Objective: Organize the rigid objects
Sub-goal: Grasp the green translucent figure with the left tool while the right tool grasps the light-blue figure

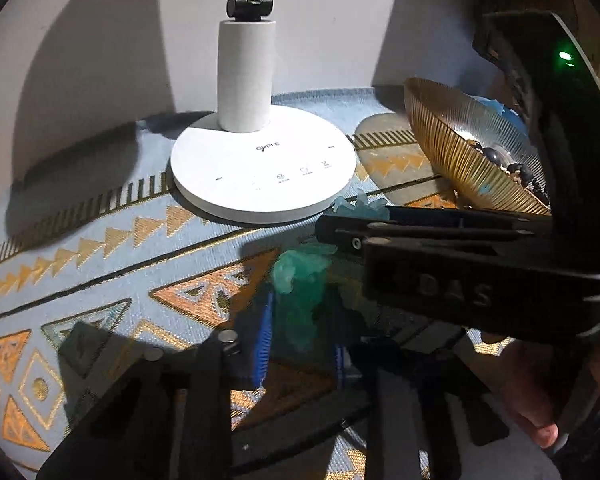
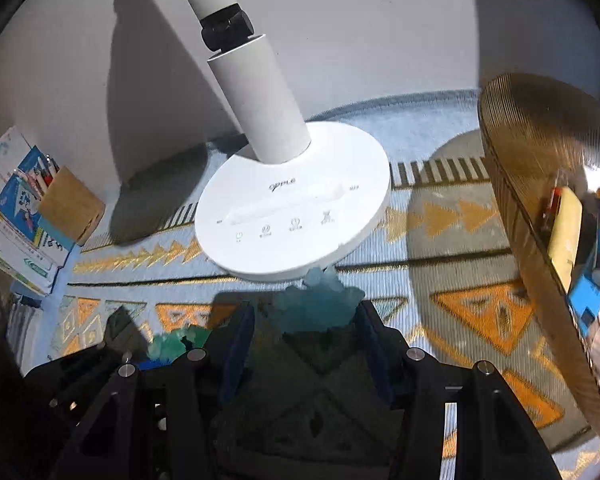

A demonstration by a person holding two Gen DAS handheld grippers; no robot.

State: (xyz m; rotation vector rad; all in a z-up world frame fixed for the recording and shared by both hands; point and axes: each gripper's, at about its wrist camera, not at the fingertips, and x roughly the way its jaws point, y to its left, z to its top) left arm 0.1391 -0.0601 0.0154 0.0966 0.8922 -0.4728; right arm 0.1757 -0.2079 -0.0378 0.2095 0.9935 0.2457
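left wrist view: left gripper (image 1: 300, 320) clenched on a green crystal cluster (image 1: 300, 280) over the patterned cloth (image 1: 100, 240), before the white lamp base (image 1: 260, 172). right wrist view: right gripper (image 2: 304, 320) grasping a pale blue crystal cluster (image 2: 316, 304) near the lamp base; amber bowl (image 2: 520, 200) alongside.

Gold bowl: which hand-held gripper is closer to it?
Right. The right hand-held gripper, gripping a blue lump, reaches across just in front of the gold bowl; the left hand-held gripper, gripping a green lump, is further left.
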